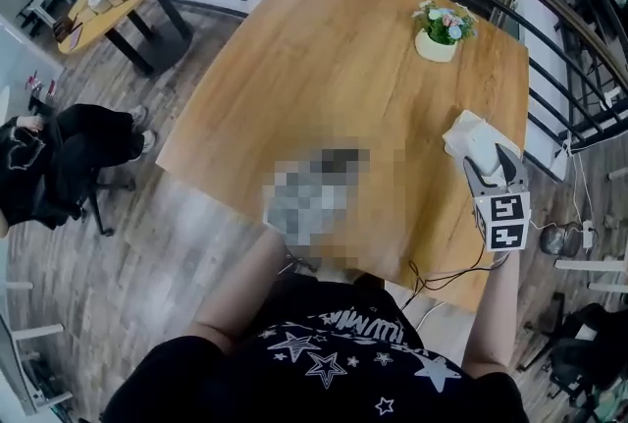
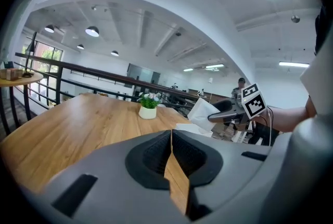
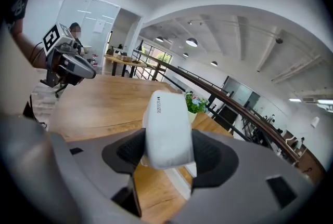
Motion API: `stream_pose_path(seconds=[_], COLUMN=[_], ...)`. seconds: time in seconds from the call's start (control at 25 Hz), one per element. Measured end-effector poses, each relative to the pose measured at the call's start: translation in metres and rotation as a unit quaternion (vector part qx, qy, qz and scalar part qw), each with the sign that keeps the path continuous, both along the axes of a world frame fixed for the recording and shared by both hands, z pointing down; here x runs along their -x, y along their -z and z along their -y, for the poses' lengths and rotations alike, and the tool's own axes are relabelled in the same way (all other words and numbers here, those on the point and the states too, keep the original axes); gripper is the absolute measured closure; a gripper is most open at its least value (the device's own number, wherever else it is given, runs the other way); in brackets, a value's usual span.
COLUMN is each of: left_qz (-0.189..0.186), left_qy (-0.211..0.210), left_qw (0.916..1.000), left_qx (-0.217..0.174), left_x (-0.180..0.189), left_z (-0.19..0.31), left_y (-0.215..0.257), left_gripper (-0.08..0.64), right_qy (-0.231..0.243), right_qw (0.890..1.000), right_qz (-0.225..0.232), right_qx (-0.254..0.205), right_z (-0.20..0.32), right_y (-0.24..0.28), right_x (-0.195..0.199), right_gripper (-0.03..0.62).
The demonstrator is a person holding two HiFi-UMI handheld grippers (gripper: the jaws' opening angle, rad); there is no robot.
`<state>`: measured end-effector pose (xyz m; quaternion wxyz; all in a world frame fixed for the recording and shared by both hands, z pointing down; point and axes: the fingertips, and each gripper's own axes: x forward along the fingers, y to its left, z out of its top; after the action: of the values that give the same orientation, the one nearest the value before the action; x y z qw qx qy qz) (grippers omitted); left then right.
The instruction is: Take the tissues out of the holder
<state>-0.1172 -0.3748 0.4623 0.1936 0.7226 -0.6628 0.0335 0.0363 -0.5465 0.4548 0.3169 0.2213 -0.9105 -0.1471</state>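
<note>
Nearest, at the bottom centre of the right gripper view, the right tongs (image 3: 169, 149) are clamped on the tissue pack (image 3: 165, 124) — the pads press its two long sides, across its short width. The pack's long axis runs away from the camera, along the line the tongs point, with its far end tipped up.

In the left gripper view, right of centre, a low white box that I take for the holder (image 2: 188, 128) lies on the bench (image 2: 78, 124) directly below the pack. Whether the pack's lower end has cleared the holder's rim I cannot tell; it looks just above it.

The left tongs (image 2: 170, 137) are together with nothing in them, only bench wood showing through the slit. They sit well apart from the pack — the right hand alone has it. By my judgement, the pack only needs lifting straight up along that tilt, then carrying to a bare part of the bench.

Farther back, left of the holder, stands a flower pot (image 2: 148, 112).
</note>
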Motion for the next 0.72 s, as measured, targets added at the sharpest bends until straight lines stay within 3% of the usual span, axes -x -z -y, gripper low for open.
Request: stream_pose_path(seconds=[0.36,0.72], left_qz=[-0.002,0.002], left_qy=[-0.070,-0.164], left_qw=[0.9975,0.9864], left_qx=[-0.010,-0.007], left_x=[0.025,0.029], left_z=[-0.032,-0.090], left_y=[0.009,0.015], left_gripper=[0.545,0.545], right_qy=[-0.076,-0.174], right_qw=[0.997,0.983], right_qz=[0.021,0.037], right_qx=[0.021,0.039], right_z=[-0.077,-0.177], right_y=[0.001,0.000], right_x=[0.009,-0.006], right_gripper=[0.311,0.311])
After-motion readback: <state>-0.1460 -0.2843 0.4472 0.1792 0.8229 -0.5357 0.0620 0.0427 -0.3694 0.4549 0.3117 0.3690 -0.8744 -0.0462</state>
